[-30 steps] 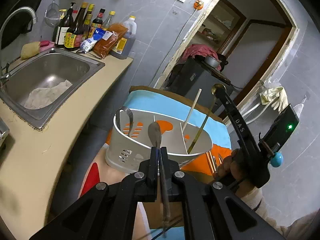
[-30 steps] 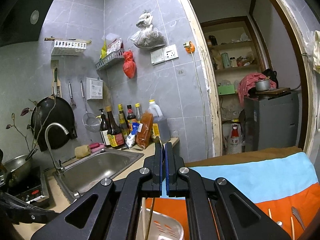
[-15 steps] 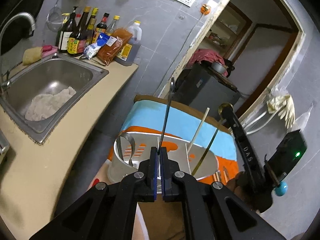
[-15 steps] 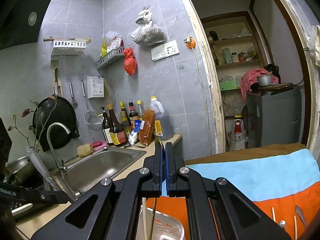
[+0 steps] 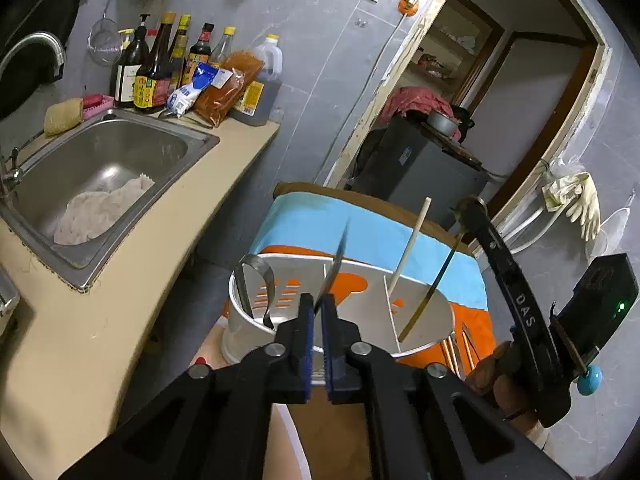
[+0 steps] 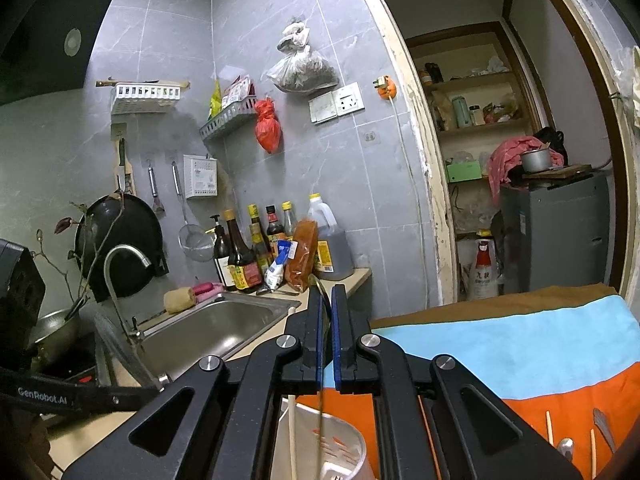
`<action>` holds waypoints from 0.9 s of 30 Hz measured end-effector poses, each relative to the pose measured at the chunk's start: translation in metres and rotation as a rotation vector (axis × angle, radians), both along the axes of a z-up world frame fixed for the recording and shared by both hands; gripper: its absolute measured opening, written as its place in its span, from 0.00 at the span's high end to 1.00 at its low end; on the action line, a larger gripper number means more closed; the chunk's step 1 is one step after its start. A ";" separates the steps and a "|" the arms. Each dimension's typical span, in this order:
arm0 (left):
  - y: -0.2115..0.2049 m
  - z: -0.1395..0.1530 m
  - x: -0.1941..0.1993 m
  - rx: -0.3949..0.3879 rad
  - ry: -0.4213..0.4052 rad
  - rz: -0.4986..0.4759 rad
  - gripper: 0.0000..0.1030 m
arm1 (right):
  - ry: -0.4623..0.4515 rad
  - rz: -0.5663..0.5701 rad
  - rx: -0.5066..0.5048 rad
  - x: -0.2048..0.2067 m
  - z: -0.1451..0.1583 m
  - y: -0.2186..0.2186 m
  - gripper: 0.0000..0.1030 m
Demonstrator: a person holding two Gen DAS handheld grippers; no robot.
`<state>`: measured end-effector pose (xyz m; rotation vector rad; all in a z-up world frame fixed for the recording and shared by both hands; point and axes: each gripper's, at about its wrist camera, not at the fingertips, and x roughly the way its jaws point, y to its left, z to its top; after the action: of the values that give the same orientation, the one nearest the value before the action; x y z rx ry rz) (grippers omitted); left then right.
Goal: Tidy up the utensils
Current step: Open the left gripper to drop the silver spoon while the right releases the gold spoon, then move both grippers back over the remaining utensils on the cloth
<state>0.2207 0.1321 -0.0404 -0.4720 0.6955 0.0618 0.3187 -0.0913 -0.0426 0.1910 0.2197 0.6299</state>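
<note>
A grey utensil caddy [image 5: 420, 308] with dividers stands on an orange and blue cloth [image 5: 320, 220]. It holds a metal spoon [image 5: 256, 280] at the left and a pale chopstick [image 5: 408, 248]. My left gripper [image 5: 318, 312] is shut on a thin metal utensil [image 5: 338, 260] that points up over the caddy. My right gripper [image 6: 327, 308] is shut on a brass-coloured spoon [image 5: 436, 276] whose handle hangs down into the caddy [image 6: 344, 440]; it shows in the left wrist view at the right [image 5: 480, 220].
A steel sink [image 5: 100, 168] with a cloth in it sits in the beige counter [image 5: 168, 240] at the left, with sauce bottles [image 5: 168, 68] behind. Loose chopsticks and utensils [image 6: 568, 440] lie on the cloth to the right. A doorway and grey cabinet [image 5: 420, 168] stand behind.
The utensil in my left gripper has swung from flat and facing me to upright over the caddy. The right gripper with its spoon has hardly moved.
</note>
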 end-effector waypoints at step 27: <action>-0.115 0.063 0.001 0.203 -0.438 0.000 0.00 | -0.090 -0.199 0.037 -0.044 0.071 -0.149 0.05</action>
<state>0.2214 0.0174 0.0228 -0.2764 0.2550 0.0265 0.2746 -0.2405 0.0284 0.2166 0.1005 0.4443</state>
